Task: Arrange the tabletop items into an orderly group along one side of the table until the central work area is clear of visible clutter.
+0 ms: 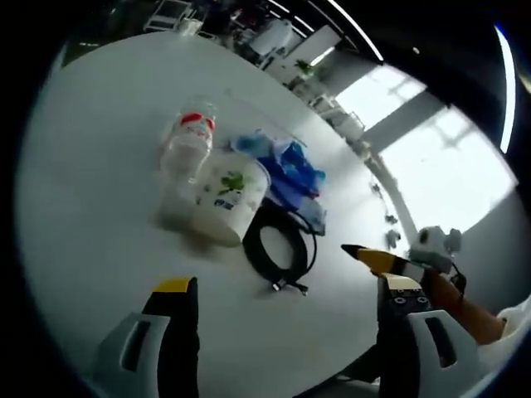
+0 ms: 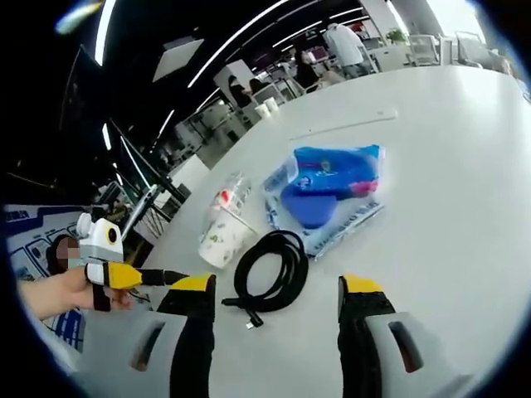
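Left gripper (image 1: 286,294) – jaws spread, empty | right gripper (image 2: 278,290) – same | coiled black cable (image 2: 270,269) lay beside white paper cup (image 2: 222,236)

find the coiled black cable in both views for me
Left gripper view: the black cable lies just right of centre, right of the paper cup and below the blue bag.
Right gripper view: the cable lies below centre, between the jaws.
Shared landmark: the cup, beside the cable.
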Motion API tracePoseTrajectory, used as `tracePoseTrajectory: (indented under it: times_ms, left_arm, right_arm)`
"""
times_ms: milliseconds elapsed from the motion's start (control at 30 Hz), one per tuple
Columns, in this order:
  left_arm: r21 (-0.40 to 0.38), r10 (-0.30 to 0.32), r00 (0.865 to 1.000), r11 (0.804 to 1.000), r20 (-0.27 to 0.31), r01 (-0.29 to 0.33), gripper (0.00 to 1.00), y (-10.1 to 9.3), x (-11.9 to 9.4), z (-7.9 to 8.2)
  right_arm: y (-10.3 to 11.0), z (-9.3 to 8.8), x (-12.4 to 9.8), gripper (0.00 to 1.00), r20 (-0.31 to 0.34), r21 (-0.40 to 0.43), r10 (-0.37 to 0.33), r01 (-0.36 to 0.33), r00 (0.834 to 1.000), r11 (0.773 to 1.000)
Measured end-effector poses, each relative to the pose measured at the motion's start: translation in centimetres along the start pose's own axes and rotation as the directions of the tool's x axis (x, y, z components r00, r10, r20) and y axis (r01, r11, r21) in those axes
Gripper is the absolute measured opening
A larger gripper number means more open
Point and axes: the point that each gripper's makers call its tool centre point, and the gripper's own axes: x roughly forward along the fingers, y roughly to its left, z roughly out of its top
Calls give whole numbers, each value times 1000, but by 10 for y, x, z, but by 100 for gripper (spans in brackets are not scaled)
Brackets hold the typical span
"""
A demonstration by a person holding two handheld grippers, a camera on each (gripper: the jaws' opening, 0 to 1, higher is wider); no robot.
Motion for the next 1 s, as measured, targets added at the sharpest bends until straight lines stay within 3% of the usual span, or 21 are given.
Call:
tracePoseTrajectory:
  times_ms: [300,567,1000]
  left_arm:
    - [-27,17,1000,999,-10,-17,85,-1,10,-6]
    - [-14,73,997,997,16,-72,75,2,14,-2]
    - [6,113,993,994,-18,-113,72,-3,35,-6]
  right_arm:
    - [0,1,8,55,-5,5,6,-6,1000,1000]
    - [1,-2,13,54,-12,7,4,-4,1000,1000]
    - [-4,-6,22,49,-28,43,-7,8,1000,999]
